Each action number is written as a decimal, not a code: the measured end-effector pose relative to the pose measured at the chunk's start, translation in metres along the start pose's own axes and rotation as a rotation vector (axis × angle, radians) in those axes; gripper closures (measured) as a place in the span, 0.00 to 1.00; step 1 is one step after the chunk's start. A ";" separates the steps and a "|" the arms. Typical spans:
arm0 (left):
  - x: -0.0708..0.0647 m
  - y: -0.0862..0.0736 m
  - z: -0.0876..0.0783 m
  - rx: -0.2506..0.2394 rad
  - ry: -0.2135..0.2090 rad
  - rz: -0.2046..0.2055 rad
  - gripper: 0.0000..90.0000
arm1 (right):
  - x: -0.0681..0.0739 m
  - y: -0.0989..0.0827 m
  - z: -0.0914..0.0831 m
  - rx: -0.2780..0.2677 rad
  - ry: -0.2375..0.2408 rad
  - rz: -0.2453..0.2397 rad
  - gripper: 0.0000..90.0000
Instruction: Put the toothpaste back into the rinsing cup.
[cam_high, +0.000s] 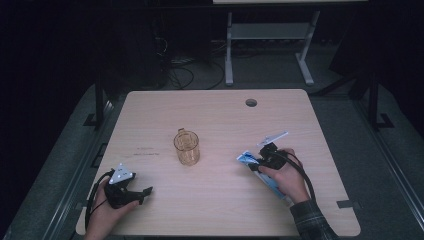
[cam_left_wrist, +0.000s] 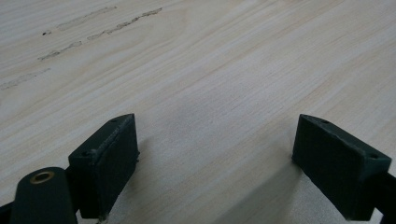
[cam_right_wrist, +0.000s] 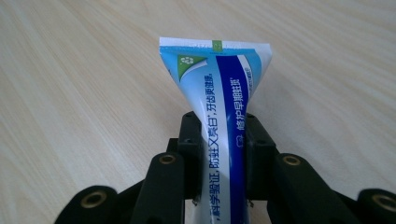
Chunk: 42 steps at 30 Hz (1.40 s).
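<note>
pale wood table (cam_high: 215, 200) in dark room; left gripper (cam_left_wrist: 215, 154) spread, right gripper (cam_right_wrist: 223, 154) pinching toothpaste tube (cam_right_wrist: 219, 84).

Clear amber cup (cam_high: 186, 147) on wooden table (cam_high: 220, 200)

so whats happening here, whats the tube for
A person at a wooden table holds a gripper in each hand. The right gripper is clamped on a blue and white toothpaste tube, its crimped end sticking out past the fingers. The left gripper rests open near the table's front edge, with bare wood between its fingers. A clear amber cup stands upright mid-table, between the two hands. What the tube is for isn't shown.
</note>
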<state>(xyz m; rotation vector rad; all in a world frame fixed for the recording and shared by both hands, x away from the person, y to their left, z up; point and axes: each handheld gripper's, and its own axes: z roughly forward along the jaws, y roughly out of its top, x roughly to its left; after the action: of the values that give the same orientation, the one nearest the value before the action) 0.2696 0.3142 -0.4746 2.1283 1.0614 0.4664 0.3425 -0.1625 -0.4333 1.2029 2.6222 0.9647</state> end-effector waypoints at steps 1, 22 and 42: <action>0.000 0.000 0.000 0.000 0.000 0.000 0.15 | -0.001 0.000 -0.003 -0.011 0.004 -0.001 0.81; 0.000 0.000 0.000 0.001 0.001 0.003 0.15 | 0.004 0.010 -0.046 -0.265 0.049 -0.001 0.82; 0.000 0.000 0.000 0.000 -0.002 0.004 0.15 | 0.015 0.050 -0.059 -0.404 0.088 -0.042 0.82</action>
<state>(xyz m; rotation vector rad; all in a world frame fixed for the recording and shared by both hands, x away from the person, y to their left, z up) 0.2696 0.3143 -0.4745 2.1311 1.0567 0.4663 0.3448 -0.1568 -0.3545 1.0208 2.3380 1.4769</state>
